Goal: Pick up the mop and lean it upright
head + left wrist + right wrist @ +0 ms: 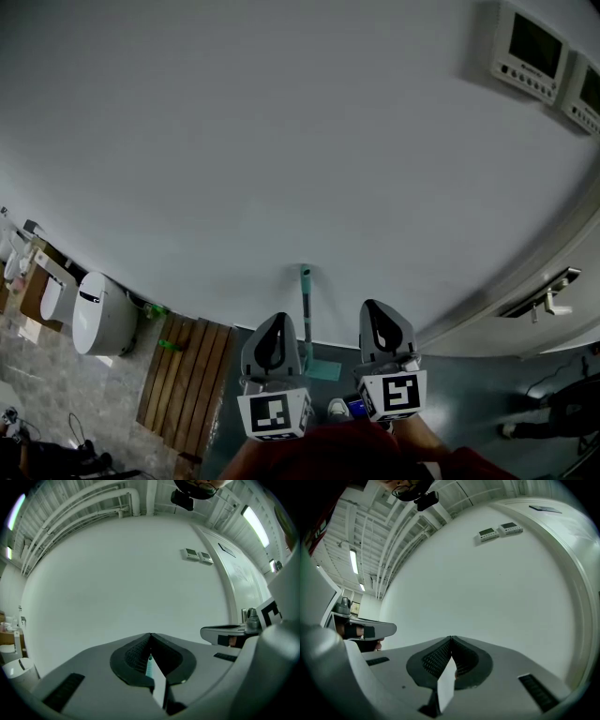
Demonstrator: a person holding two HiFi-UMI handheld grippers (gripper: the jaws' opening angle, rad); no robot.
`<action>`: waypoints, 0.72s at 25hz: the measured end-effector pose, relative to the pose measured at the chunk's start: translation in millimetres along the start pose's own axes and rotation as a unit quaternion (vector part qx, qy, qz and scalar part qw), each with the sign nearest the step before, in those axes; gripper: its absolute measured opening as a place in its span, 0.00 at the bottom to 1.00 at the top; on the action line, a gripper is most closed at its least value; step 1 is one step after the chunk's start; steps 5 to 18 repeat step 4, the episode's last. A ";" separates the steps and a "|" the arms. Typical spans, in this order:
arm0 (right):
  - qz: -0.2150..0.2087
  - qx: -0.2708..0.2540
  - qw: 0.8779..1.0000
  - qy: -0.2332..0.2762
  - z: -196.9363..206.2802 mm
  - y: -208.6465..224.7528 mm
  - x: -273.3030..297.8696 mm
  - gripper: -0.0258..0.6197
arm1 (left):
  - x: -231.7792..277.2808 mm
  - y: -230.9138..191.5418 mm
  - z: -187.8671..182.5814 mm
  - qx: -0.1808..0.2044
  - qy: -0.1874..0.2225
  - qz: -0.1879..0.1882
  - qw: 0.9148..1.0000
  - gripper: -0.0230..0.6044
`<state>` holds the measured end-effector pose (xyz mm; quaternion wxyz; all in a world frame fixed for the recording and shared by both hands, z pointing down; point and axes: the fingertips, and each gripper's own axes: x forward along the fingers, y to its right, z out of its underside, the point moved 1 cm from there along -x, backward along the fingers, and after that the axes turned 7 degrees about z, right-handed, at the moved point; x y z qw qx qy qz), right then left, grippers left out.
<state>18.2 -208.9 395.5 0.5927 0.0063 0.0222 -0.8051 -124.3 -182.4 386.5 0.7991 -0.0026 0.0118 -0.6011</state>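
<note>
The mop (307,314) stands upright against the white wall (281,141), its head on the floor (459,394), between our tongs. We judge it light, stiff and tippy, best gripped mid-handle. The left tongs (278,321) and right tongs (376,309) are both closed and empty.

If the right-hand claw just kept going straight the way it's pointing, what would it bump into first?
Most likely the bare white wall; the right gripper points straight at it, with nothing visible in between.
</note>
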 end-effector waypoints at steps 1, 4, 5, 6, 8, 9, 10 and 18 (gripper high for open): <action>0.001 0.000 1.000 0.002 -0.4 0.3 2.0 0.07 | 2.2 -0.9 -2.1 0.005 0.006 0.002 1.000 0.06; 0.003 0.001 1.000 0.015 -3.7 1.6 8.6 0.07 | 8.6 -2.8 -7.6 0.015 0.020 0.005 1.000 0.06; 0.003 0.001 1.000 0.015 -3.7 1.6 8.6 0.07 | 8.6 -2.8 -7.6 0.015 0.020 0.005 1.000 0.06; 0.003 0.001 1.000 0.015 -3.7 1.6 8.6 0.07 | 8.6 -2.8 -7.6 0.015 0.020 0.005 1.000 0.06; 0.003 0.001 1.000 0.015 -3.7 1.6 8.6 0.07 | 8.6 -2.8 -7.6 0.015 0.020 0.005 1.000 0.06; 0.003 0.001 1.000 0.015 -3.7 1.6 8.6 0.07 | 8.6 -2.8 -7.6 0.015 0.020 0.005 1.000 0.06; 0.003 0.001 1.000 0.015 -3.7 1.6 8.6 0.07 | 8.6 -2.8 -7.6 0.015 0.020 0.005 1.000 0.06; 0.003 0.001 1.000 0.015 -3.7 1.6 8.6 0.07 | 8.6 -2.8 -7.6 0.015 0.020 0.005 1.000 0.06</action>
